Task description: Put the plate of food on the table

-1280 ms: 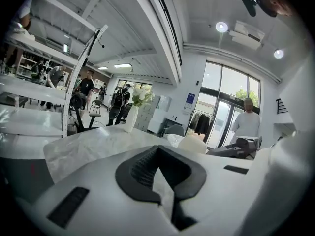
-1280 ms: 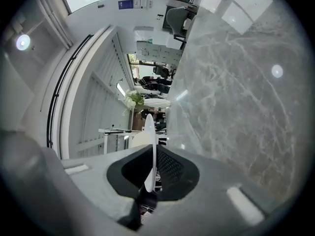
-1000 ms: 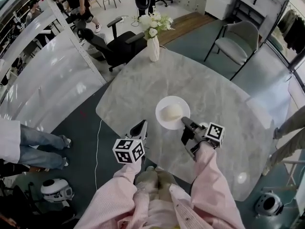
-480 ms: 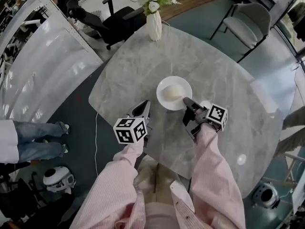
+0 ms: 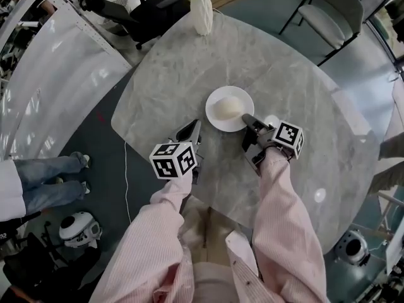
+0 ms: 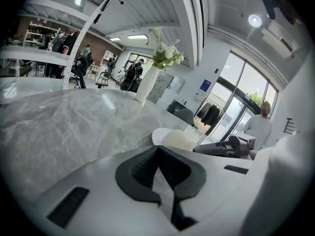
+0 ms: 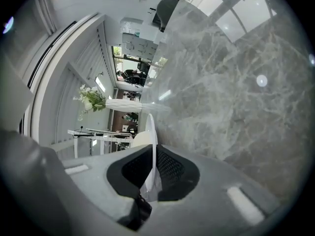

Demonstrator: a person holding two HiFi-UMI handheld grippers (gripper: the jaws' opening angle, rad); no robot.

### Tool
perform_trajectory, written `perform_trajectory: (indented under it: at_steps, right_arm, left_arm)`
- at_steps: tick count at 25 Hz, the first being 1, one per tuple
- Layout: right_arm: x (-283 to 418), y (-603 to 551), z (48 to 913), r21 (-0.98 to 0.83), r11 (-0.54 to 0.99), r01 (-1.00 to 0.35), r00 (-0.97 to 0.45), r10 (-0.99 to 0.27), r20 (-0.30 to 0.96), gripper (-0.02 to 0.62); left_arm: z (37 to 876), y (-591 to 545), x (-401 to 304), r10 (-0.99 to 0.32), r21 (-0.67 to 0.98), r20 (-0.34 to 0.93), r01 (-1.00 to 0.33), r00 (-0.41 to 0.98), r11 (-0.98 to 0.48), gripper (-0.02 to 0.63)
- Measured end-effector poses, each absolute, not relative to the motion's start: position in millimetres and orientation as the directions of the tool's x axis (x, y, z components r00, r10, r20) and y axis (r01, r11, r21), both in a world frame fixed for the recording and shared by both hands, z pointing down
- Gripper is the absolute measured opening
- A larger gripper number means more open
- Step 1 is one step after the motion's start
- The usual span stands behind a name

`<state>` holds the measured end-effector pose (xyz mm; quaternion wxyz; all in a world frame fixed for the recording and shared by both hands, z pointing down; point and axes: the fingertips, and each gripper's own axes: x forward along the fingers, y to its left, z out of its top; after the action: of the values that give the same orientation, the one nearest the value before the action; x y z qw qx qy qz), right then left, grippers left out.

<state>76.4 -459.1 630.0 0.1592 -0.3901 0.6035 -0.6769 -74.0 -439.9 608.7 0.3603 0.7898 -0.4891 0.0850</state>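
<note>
A white plate (image 5: pixel 218 96) with a pale round bun (image 5: pixel 229 108) lies low on the grey marble table (image 5: pixel 290 68); whether it rests on the top I cannot tell. My right gripper (image 5: pixel 247 119) is shut on the plate's near rim. In the right gripper view that rim (image 7: pixel 150 129) stands edge-on between the black pads (image 7: pixel 167 168). My left gripper (image 5: pixel 192 127) hovers over the table left of the plate, shut on nothing. The left gripper view shows the plate (image 6: pixel 158 134), the bun (image 6: pixel 179 140) and the right gripper (image 6: pixel 224 147) ahead of it.
A white vase of flowers (image 5: pixel 202 11) stands at the table's far edge. A black office chair (image 5: pixel 148 8) and a grey chair (image 5: pixel 331 17) stand beyond it. A glass partition (image 5: pixel 57 62) and a person's legs (image 5: pixel 44 175) are to the left.
Both grippers have sunk toward the table top, and the plate has gone down with the right one. The right gripper's hold on the rim is unchanged; the left stays shut and empty.
</note>
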Motion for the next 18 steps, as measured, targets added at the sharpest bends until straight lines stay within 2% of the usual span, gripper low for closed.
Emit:
perform_trajectory:
  at_steps: [10,18]
  right_arm:
    - [75.6,-459.7,637.7,-0.915,-0.256,-0.314,-0.620,-0.674,0.401,0.015]
    - [75.7,-460.7,640.1,-0.848,-0.262,-0.461,-0.569,-0.646,0.509,0.018]
  left_arm:
    - [611.2,-443.2,-72.9,-0.705,0.495,0.488,-0.828,0.515,-0.262,-0.008]
    - [609.9,-441.7,-77.4,-0.708,0.498,0.487,-0.829,0.511,-0.255,-0.008]
